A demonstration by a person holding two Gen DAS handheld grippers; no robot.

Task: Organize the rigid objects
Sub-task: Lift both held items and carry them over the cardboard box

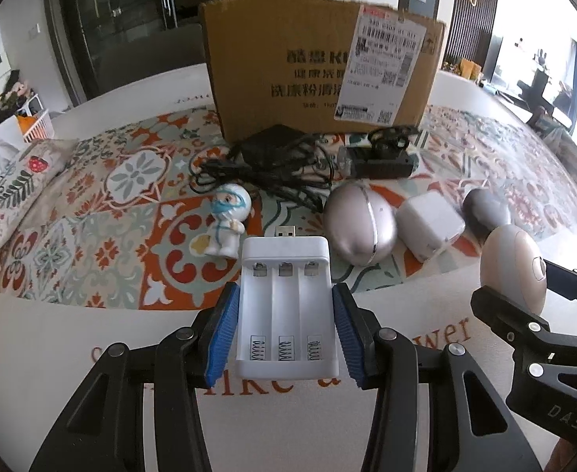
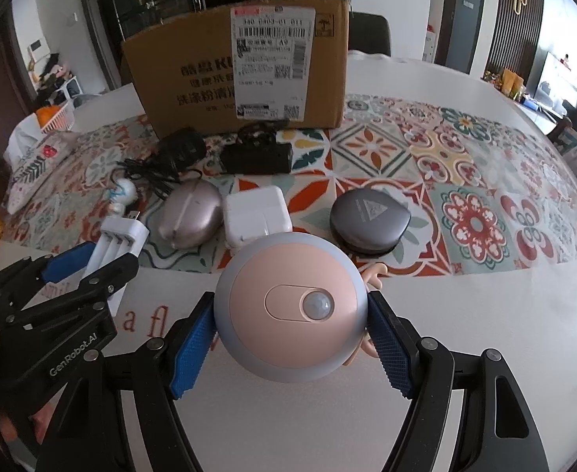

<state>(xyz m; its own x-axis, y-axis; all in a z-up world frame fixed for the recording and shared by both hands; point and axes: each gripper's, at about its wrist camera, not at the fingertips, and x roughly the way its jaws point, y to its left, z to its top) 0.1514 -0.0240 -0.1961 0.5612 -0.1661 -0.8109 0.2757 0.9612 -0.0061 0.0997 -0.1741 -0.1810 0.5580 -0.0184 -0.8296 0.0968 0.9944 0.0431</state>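
Nearest, the left gripper (image 1: 286,328) is closed onto a white battery charger (image 1: 286,306), its blue pads pressing the two long sides; the charger's long axis runs straight ahead along the fingers, USB plug pointing away. Beside it, the right gripper (image 2: 290,336) is clamped on a round pink sensor light (image 2: 290,306), pads at its left and right edges (face with the small dome turned up toward the camera).

Ahead of both, on the patterned surface (image 2: 485,181), lie a pinkish egg-shaped case (image 2: 190,216), a white power adapter (image 2: 257,210), a dark rounded case (image 2: 369,218) and a small figurine (image 1: 227,220).

Farthest, straight ahead past black adapters and cables (image 1: 272,157), stands the cardboard box (image 1: 319,67). Its inside is hidden, so its contents cannot be told. The left gripper looks slightly better lined up with it.
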